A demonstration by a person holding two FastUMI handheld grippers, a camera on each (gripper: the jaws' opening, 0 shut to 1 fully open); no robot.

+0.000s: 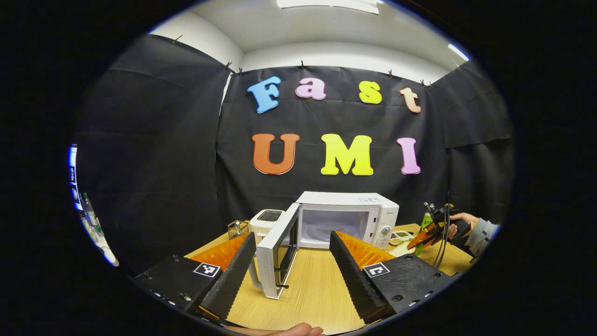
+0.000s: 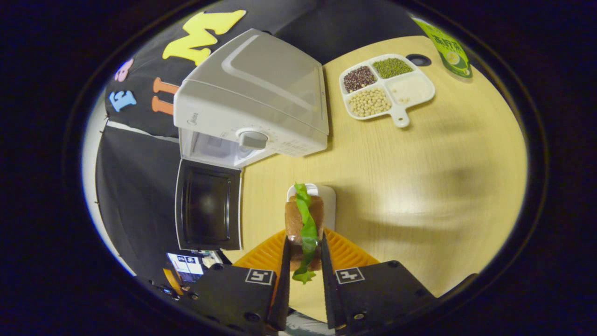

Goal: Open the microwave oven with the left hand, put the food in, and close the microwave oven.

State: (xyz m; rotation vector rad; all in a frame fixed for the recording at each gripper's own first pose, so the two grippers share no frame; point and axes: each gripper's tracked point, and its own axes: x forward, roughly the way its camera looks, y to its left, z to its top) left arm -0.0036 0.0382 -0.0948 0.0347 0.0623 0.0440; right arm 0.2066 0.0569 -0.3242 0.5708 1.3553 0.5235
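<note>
The right gripper has its jaws clamped on the sandwich: brown bread with a green lettuce strip, held above a small white plate on the bench, just in front of the microwave. The microwave's door hangs open. The left gripper, jaws wide apart and empty, faces that open door and white cavity.

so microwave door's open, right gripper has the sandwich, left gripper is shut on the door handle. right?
Not quite. The left gripper is open and empty, its fingers apart with the door beyond them, as the left gripper view shows. The microwave door is open, and the right gripper is shut on the sandwich.
</note>
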